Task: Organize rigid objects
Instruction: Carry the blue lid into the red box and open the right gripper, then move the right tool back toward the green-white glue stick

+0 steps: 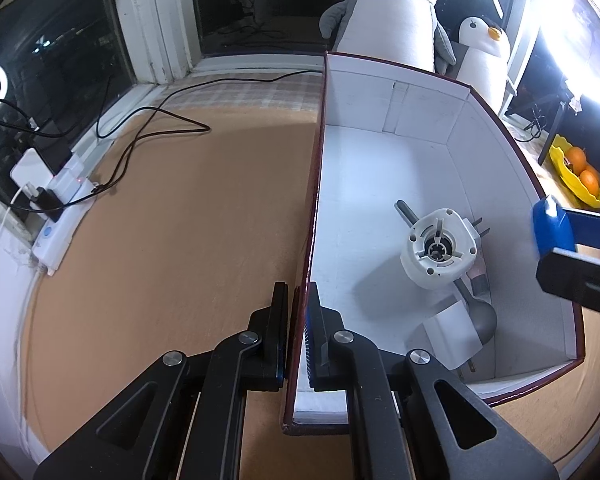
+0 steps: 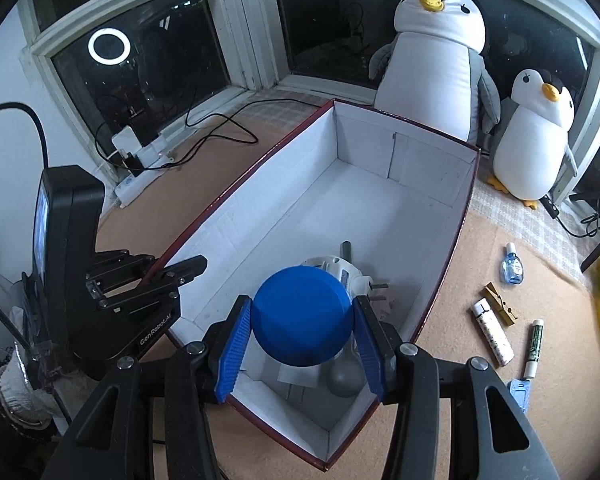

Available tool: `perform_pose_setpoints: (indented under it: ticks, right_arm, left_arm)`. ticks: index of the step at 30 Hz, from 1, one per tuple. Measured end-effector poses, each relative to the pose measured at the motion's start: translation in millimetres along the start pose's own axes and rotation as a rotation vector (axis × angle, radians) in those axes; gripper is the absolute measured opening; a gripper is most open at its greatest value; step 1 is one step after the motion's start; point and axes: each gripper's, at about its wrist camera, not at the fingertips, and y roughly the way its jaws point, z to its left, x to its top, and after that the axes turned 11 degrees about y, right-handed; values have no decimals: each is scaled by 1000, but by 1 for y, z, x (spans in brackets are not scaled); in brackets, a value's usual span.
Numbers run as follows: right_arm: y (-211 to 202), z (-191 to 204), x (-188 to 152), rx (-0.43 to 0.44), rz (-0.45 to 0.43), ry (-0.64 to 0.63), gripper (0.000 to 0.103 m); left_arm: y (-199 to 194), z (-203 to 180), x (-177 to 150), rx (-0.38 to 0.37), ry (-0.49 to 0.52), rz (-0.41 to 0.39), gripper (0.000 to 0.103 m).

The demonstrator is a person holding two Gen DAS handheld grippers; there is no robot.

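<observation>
A long white box with a dark red rim [image 1: 380, 168] [image 2: 380, 152] lies on the tan table. My left gripper [image 1: 298, 304] [image 2: 168, 276] is shut on the box's left wall. My right gripper [image 2: 302, 320] is shut on a round blue lid [image 2: 302, 316] and holds it above the box's near end. Its blue finger also shows at the right of the left wrist view [image 1: 552, 228]. Inside the box lie a white motor-like part [image 1: 440, 252], a grey spoon [image 1: 482, 316] [image 2: 344, 376] and a white plug adapter [image 1: 456, 334].
Right of the box on the table lie a small blue bottle [image 2: 511, 267], a wooden clothespin [image 2: 500, 303], a white tube [image 2: 493, 338], a green marker [image 2: 534, 348] and a blue clip [image 2: 520, 390]. A power strip [image 1: 66, 208] with cables sits left. Two plush penguins [image 2: 432, 64] stand behind. A yellow bowl of oranges [image 1: 578, 172] is far right.
</observation>
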Motion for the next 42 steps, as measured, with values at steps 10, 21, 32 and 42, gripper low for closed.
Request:
perform_pose_setpoints:
  ticks: [10,21,32,42]
  right_arm:
    - [-4,0,0,-7,-5,9,53]
    - [-18,-17,1,-9,-38,55,53]
    - [-36,-50,1,-33,-77,127,53]
    - [-53,-87,-8,-80,-102,202,54]
  left_arm:
    - [0,0,0,-4,4,-2,6]
    - [0,-1,0,6,11,3,6]
    - [1,-3,1,14,24,12,6]
    - [1,-3,2,16,42,18,6]
